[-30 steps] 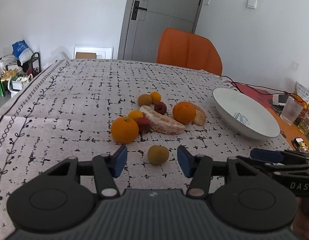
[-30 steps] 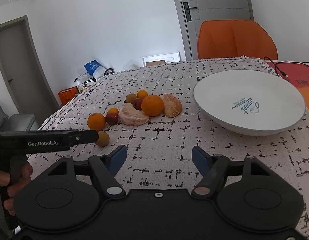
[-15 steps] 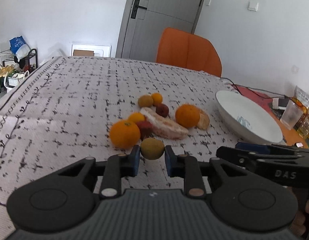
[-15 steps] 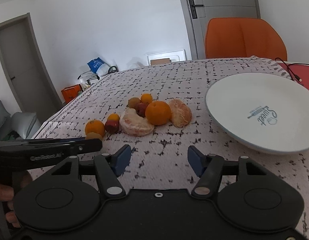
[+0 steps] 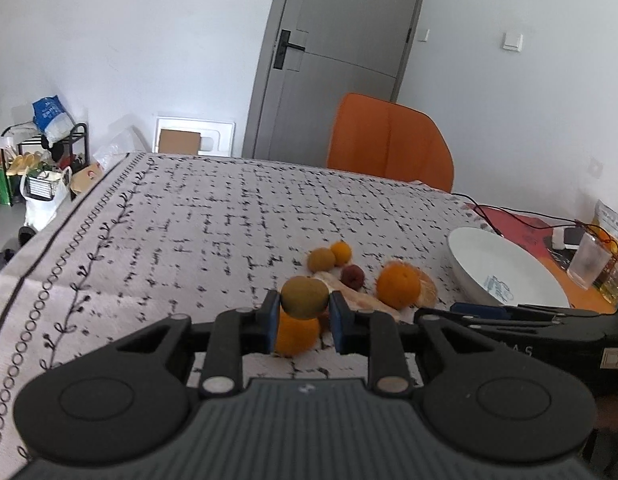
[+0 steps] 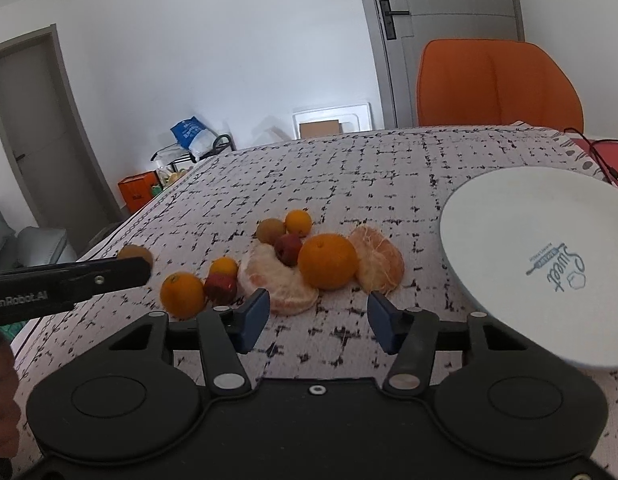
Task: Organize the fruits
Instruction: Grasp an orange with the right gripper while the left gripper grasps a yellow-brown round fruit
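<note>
Patterned tablecloth (image 5: 213, 216), left tool (image 5: 303, 316) now clamping lifted kiwi (image 5: 304, 296)

The left tool (image 5: 303, 326) partly hides an orange (image 5: 295, 336); the plate (image 6: 509, 208) is cut off at the right edge.

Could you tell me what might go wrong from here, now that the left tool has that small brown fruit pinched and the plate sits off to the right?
1. The left tool grips the round brown fruit only near its pad tips, so it could slip out on the way to the white plate.
2. The right tool, its jaws just closing on nothing, lies between the left tool and the plate; they could collide.
3. The fruit pile is tightly packed, so reaching in may roll the large orange.
</note>
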The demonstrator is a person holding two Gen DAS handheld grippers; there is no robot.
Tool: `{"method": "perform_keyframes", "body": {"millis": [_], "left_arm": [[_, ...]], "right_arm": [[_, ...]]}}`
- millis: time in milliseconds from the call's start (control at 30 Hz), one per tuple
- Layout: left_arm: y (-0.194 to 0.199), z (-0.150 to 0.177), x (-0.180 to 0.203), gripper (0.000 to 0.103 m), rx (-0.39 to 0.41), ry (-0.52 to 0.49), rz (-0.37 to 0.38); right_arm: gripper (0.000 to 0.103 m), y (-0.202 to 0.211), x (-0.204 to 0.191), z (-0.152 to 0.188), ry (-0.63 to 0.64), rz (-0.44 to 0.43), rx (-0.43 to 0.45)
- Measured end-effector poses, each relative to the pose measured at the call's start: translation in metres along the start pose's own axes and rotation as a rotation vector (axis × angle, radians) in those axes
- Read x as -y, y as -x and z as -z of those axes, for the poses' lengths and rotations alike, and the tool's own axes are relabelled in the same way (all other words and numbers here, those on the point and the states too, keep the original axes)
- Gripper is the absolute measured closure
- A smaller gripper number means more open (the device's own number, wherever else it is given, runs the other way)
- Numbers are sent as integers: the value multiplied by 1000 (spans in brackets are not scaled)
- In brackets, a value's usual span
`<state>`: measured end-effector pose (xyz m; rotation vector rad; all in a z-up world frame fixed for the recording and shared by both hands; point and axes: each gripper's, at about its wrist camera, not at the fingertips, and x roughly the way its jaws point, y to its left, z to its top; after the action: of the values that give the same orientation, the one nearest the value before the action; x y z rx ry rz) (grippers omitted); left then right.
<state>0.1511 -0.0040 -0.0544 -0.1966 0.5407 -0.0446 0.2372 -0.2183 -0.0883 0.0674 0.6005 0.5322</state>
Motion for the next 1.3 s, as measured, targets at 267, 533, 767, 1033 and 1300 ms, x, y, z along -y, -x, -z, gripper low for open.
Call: {"method": "perform_keyframes", "body": {"millis": [267, 533, 767, 1033, 1300], "left_arm": [[-6, -2, -17, 78, -6, 23, -12], [-10, -1, -28, 78, -3, 48, -7], [-13, 0, -35, 78, -12, 70, -14], [-6, -2, -27, 78, 8, 61, -5], [-3, -4, -12, 78, 19, 45, 12]], "right_arm": [[49, -16, -4, -14, 17, 31, 9], [53, -33, -10, -20, 46, 70, 8], [64, -44, -14, -14, 90, 89, -8], [65, -24, -6, -18, 25, 53, 27], [65, 2, -3, -22, 6, 47, 82]]}}
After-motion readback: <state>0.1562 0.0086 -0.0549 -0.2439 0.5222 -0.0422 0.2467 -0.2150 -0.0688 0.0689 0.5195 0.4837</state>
